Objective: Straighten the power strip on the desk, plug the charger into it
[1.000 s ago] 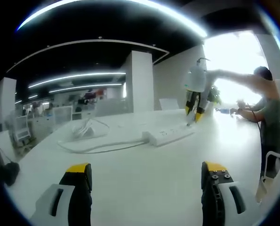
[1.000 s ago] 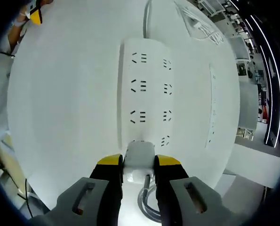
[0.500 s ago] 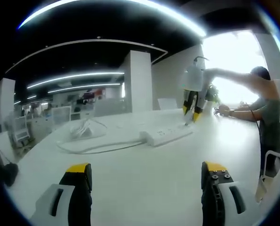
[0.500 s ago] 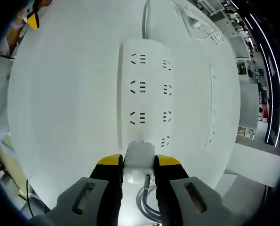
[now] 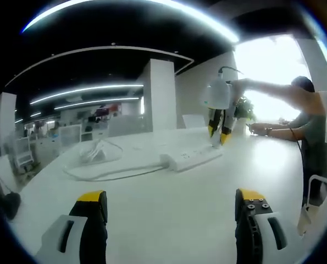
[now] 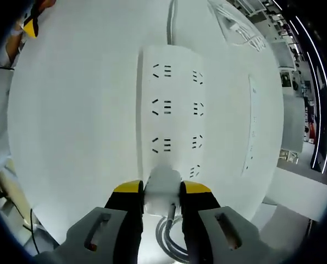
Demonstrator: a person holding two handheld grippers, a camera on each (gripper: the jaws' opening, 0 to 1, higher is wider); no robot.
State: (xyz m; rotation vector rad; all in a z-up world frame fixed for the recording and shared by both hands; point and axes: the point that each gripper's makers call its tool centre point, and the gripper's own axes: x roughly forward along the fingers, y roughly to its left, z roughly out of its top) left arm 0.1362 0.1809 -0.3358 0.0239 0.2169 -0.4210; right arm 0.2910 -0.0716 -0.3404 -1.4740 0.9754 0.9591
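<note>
Counter (image 5: 168,214) white, wide and smooth, running from the bottom of the left gripper view up to the middle. Behind it a big office room: dark ceiling with long curved light strips across the top, a white pillar (image 5: 159,94) at upper middle, desks and chairs far off at middle left, a very bright window at upper right. Person in a grey top (image 5: 316,129) at the right edge, one arm stretched out toward the middle.

Power strip (image 5: 190,158) white, flat on the counter just right of middle in the left gripper view, its cable (image 5: 105,173) curling away to the left. In the right gripper view, the same power strip (image 6: 171,110) long and upright in the middle of the frame, rows of dark slots on it, a thin cable leaving its top end.

Left claw (image 5: 171,220) open wide at the bottom of its view, yellow tips far apart, nothing between them.

Right claw (image 6: 162,192) closed tight on the white charger (image 6: 162,186) at lower middle of its view, grey cord looping down below. Charger sitting at the near end of the power strip; hard to tell if its pins are in. Same right claw (image 5: 217,125) seen from the left gripper view at upper right, tips pointing down over the far end of the strip.

Compared with one second ago: right claw shifted a bit to the left in the left gripper view, and charger covering a little more of the strip's near end.
</note>
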